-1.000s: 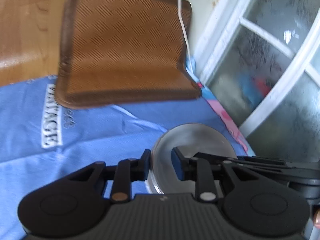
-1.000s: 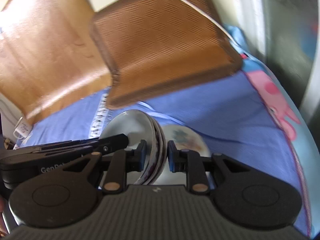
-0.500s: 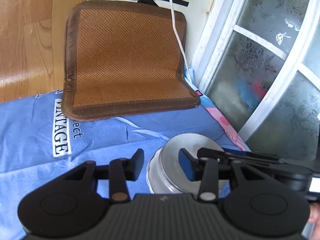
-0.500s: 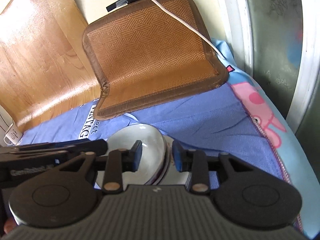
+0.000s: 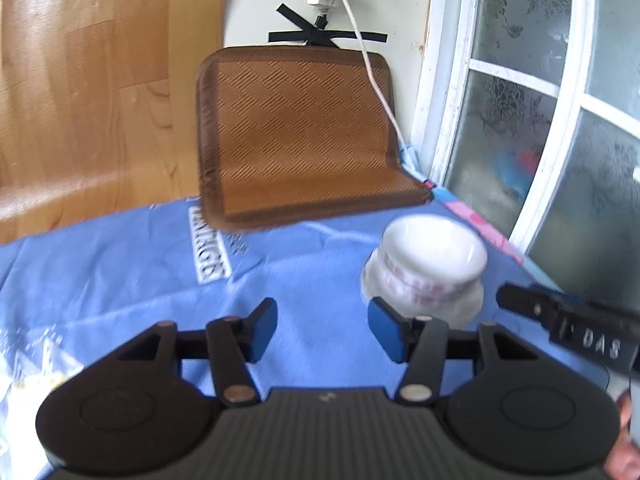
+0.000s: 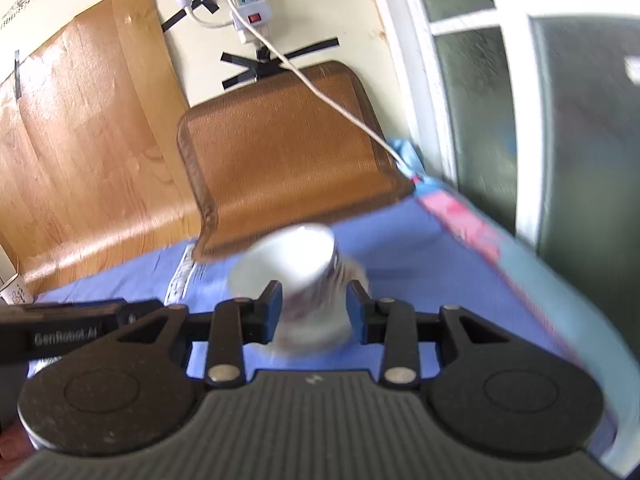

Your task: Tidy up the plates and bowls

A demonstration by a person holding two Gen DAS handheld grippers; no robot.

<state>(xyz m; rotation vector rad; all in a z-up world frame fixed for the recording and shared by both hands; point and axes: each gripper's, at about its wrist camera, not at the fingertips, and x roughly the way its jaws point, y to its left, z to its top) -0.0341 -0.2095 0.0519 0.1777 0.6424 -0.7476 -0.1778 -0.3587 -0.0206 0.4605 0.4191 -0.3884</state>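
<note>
A stack of white bowls (image 5: 428,264) with red markings stands upright on the blue cloth (image 5: 120,280), near the window side. My left gripper (image 5: 322,332) hangs left of the stack and short of it, its jaws opening with nothing between them. In the right wrist view the bowls (image 6: 300,280) are blurred and show through the gap of my right gripper (image 6: 316,308). That gripper is open and the pads do not press on the bowls. From the left wrist view the right gripper (image 5: 568,328) ends just right of the stack.
A brown woven mat (image 5: 296,136) leans against the wall behind the cloth. A frosted window (image 5: 520,120) borders the right side, and a wooden panel (image 5: 80,100) stands at the left. A power strip (image 6: 248,4) with a white cable hangs above the mat.
Both grippers have let go of the bowl rims, widened and pulled back. The bowls, tilted a second ago, now stand upright as one stack on the cloth.
</note>
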